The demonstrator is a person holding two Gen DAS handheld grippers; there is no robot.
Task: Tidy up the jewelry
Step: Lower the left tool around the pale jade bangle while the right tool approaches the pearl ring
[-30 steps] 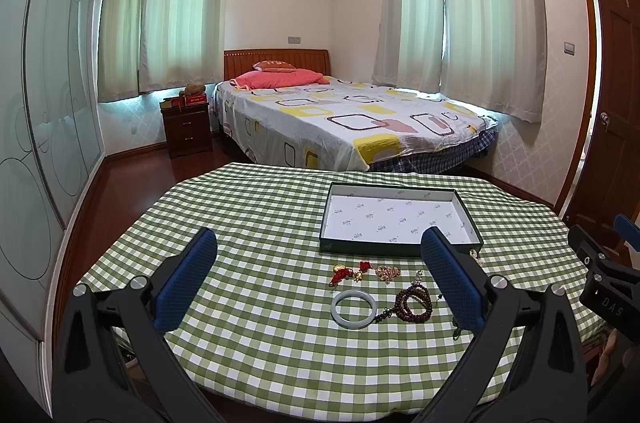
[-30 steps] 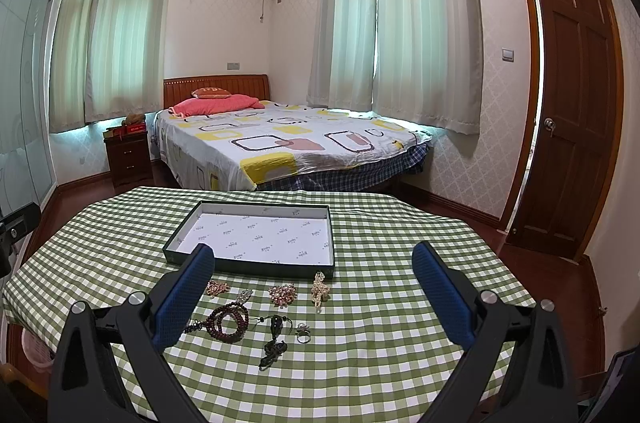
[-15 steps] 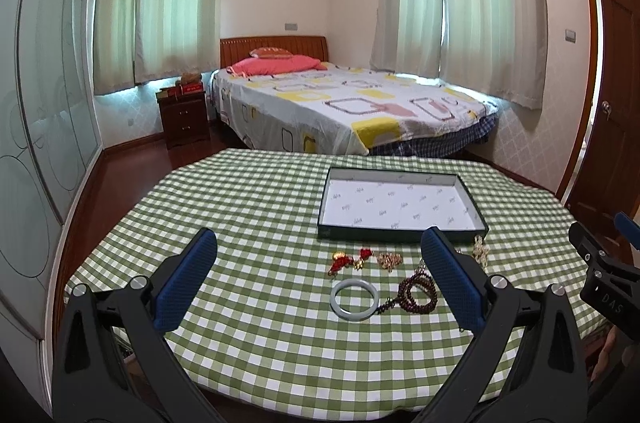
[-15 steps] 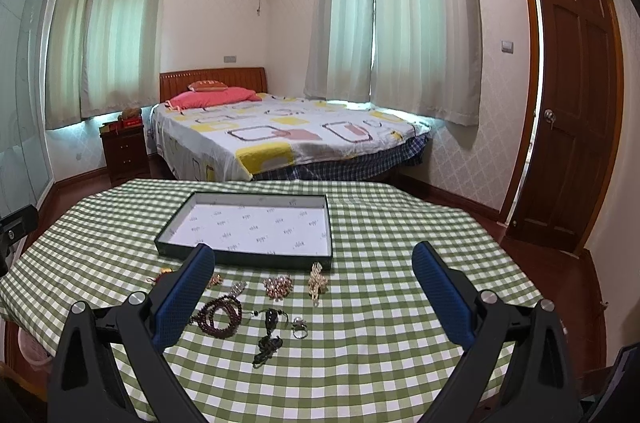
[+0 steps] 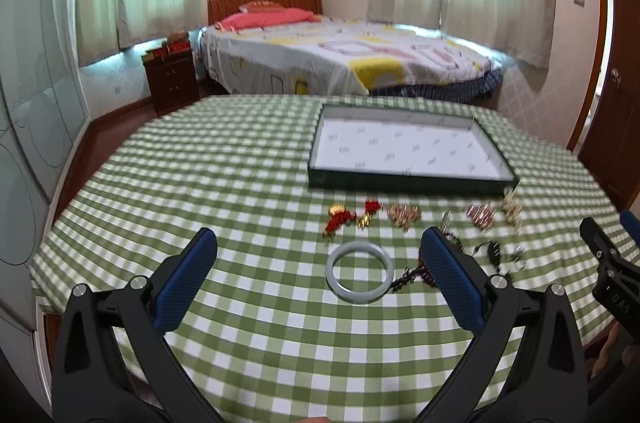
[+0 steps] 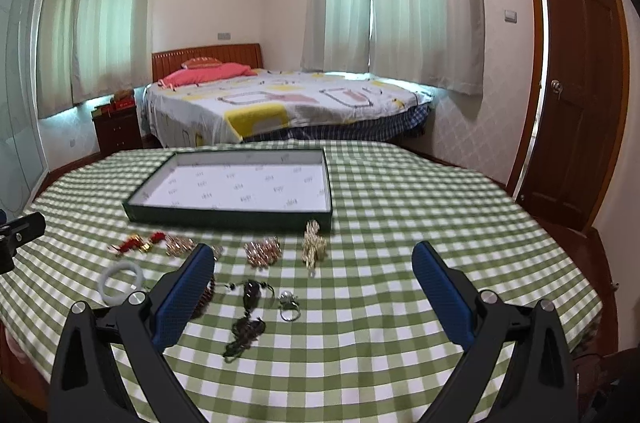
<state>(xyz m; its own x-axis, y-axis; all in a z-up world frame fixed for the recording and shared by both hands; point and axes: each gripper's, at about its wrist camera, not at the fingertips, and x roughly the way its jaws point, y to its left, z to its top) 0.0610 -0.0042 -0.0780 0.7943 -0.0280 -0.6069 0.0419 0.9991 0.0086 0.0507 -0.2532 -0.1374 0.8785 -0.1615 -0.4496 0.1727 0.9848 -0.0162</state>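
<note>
**Jewelry laid out before an empty tray**

On the bench (image 5: 240,323), covered with a green-and-white checked cloth, a shallow dark green tray (image 5: 408,181) with a white printed lining sits toward the far side, nothing inside it. The jewelry lies loose on the cloth just in front of the tray's near wall, none of it touching the tray as far as the blur allows.

From the left wrist view, the left gripper (image 5: 320,263) hovers above the cloth with its blue-padded fingers (image 5: 188,279) spread wide and holding nothing. Between them lies a pale jade bangle (image 5: 359,277), flat on the cloth. Beyond it sit a red-and-gold charm (image 5: 338,217) and a rose-gold brooch (image 5: 404,216). A dark red bead bracelet (image 5: 412,273) is partly hidden behind the right-hand finger.

From the right wrist view, the right gripper (image 6: 312,275) also stands wide apart and grips nothing. Between its fingers (image 6: 442,293) lie a silver ring (image 6: 289,305), a black pendant on a dark cord (image 6: 250,315), a second rose-gold brooch (image 6: 262,252) and a pale gold brooch (image 6: 313,247) nearest the tray (image 6: 228,215). The bangle (image 6: 121,279) appears at the left, well apart from the ring.

Behind the bench stand a bed (image 6: 280,103) with a patterned sheet and a wooden door (image 6: 576,103), shut.
</note>
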